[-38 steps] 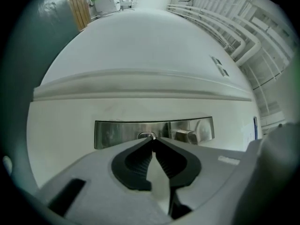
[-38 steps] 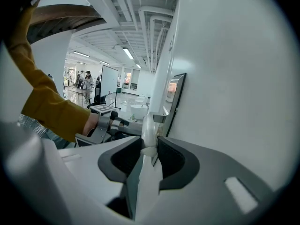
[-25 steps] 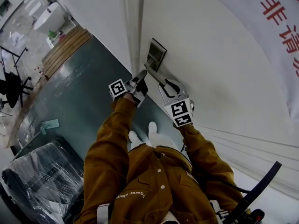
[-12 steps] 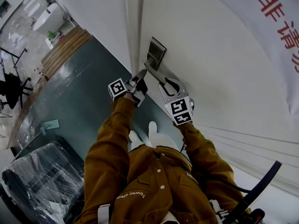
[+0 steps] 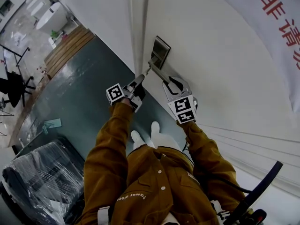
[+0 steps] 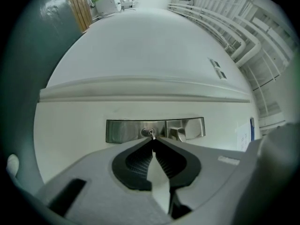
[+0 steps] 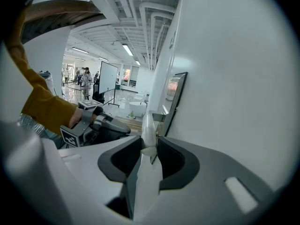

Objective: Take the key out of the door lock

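While your right gripper clamps the door handle, nothing stands between your left gripper and the lock plate on the white door. The door frame runs just left of the plate. A banner with red characters hangs well to the plate's right. The teal floor, your white shoes and a plastic-wrapped chair lie far below the plate.

The handle's lever reaches from the plate toward you, close beside the left gripper without touching it. Your left arm stretches toward the plate with its gripper about level. Its jaws are pinched nearly together on the key, which sits right at the keyhole in the plate's middle; whether the blade is still seated cannot be told. Your right gripper tilts downward from the plate's right side, and its pads press on either side of the lever's free end.
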The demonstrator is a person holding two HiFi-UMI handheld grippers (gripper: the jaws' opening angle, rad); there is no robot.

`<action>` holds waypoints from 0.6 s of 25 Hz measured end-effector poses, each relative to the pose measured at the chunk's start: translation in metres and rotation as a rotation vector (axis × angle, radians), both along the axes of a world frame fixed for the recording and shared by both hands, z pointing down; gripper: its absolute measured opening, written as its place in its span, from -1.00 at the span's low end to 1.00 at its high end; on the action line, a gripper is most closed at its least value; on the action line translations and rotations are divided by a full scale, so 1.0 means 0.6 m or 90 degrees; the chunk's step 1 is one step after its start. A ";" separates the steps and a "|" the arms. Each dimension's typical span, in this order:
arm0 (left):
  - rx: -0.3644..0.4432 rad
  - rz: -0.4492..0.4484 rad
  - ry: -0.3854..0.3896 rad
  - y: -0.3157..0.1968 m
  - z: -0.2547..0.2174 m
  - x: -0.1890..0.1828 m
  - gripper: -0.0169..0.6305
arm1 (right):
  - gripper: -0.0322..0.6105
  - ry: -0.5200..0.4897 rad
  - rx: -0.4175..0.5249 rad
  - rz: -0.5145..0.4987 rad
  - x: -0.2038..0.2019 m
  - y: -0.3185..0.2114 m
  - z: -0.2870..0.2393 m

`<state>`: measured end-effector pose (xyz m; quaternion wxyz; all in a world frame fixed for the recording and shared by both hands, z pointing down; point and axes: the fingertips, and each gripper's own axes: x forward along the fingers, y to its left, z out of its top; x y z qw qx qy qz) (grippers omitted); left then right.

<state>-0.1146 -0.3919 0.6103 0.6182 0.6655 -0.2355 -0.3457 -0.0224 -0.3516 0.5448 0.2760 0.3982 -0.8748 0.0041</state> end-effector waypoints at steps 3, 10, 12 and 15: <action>0.016 0.007 -0.016 0.030 -0.012 -0.014 -0.90 | -0.52 -0.002 0.004 0.002 0.002 -0.001 -0.001; 0.035 -0.023 -0.008 0.107 -0.080 -0.033 -0.90 | -0.43 -0.009 0.012 0.015 0.001 0.005 -0.009; 0.036 -0.036 -0.003 0.133 -0.104 -0.037 -0.89 | -0.27 -0.014 0.027 0.015 0.000 0.018 -0.024; 0.041 -0.053 -0.006 0.164 -0.144 -0.039 -0.89 | -0.25 -0.032 0.047 0.015 0.004 0.041 -0.053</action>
